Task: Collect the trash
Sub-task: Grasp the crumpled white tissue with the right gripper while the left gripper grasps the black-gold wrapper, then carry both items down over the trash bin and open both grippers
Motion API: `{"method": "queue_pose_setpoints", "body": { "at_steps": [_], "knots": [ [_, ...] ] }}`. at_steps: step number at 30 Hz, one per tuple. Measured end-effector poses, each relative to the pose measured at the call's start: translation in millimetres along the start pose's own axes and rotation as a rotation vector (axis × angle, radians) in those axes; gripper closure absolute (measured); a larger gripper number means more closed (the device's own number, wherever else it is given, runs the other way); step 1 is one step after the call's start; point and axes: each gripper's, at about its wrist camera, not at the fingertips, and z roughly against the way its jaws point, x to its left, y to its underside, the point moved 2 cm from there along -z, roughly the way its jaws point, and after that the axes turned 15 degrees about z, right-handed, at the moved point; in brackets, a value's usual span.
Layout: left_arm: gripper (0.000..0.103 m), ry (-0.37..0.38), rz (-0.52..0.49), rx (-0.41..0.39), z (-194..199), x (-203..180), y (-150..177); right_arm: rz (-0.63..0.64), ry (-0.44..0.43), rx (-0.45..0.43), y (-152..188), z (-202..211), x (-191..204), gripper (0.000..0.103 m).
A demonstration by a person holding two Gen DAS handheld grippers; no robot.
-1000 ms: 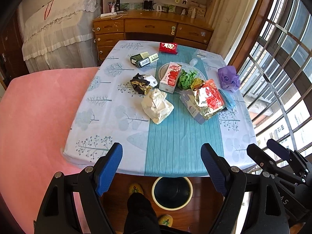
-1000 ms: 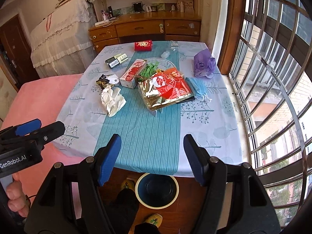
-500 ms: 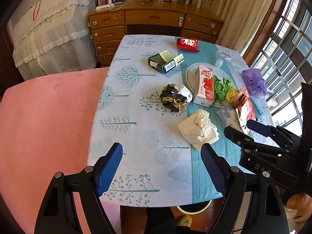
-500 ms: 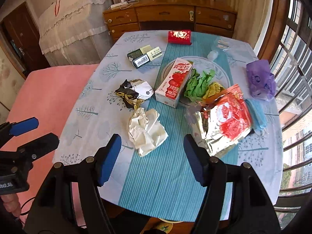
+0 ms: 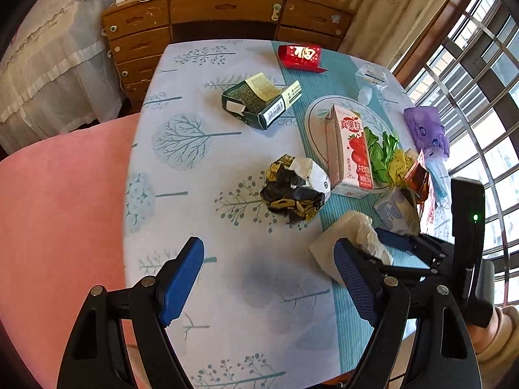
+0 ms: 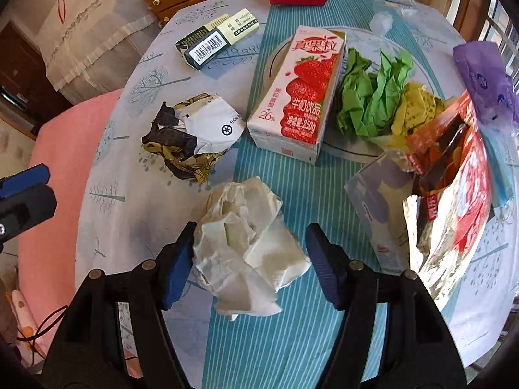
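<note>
A crumpled white tissue point(image 6: 249, 253) lies on the teal stripe of the tablecloth, between the open fingers of my right gripper point(image 6: 251, 235); the pads stand beside it without squeezing it. My left gripper point(image 5: 269, 256) hangs open over bare tablecloth, just left of the tissue point(image 5: 350, 236), nothing between its fingers. Beyond lie a black-and-gold wrapper point(image 6: 191, 136), a strawberry milk carton point(image 6: 298, 94) resting on a plate point(image 5: 311, 120), green crumpled paper point(image 6: 373, 94), a red foil snack bag point(image 6: 454, 201) and a dark green box point(image 5: 259, 103).
A red packet point(image 5: 300, 56), a crushed clear bottle point(image 6: 382, 16), a purple bag point(image 6: 480, 74) and a tissue pack point(image 6: 379, 214) also lie on the table. A pink bed point(image 5: 58, 210) borders the left, wooden drawers point(image 5: 227, 9) the far side, window bars point(image 5: 480, 97) the right.
Both grippers have come forward and down from the table's near edge to low over the trash. The right one now straddles the tissue. The bin below is out of view.
</note>
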Motion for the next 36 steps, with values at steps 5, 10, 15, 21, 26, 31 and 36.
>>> {"method": "queue_pose_setpoints", "body": {
  "at_steps": [5,10,15,21,26,31,36],
  "knots": [
    [0.019,0.048,-0.052,0.046,-30,-23,-29,-0.057,-0.035,-0.003,7,-3,-7,0.037],
    [0.019,0.06,-0.096,0.096,-65,-43,-51,-0.111,-0.07,0.008,13,-5,-13,0.036],
    [0.021,0.052,-0.112,0.163,-103,-53,-62,-0.133,-0.079,0.002,18,-4,-13,0.036],
    [0.041,0.037,-0.129,0.214,-135,-58,-51,-0.106,-0.076,0.009,17,-5,-8,0.041],
    [0.049,0.052,-0.164,0.132,-131,-62,-36,-0.049,-0.054,0.035,7,-6,1,0.053],
    [0.053,0.072,-0.128,0.061,-119,-59,-14,0.009,-0.007,0.041,3,-1,11,0.059],
    [0.054,0.074,-0.058,-0.014,-95,-49,6,0.092,0.049,0.044,-3,1,28,0.063]
  ]
}}
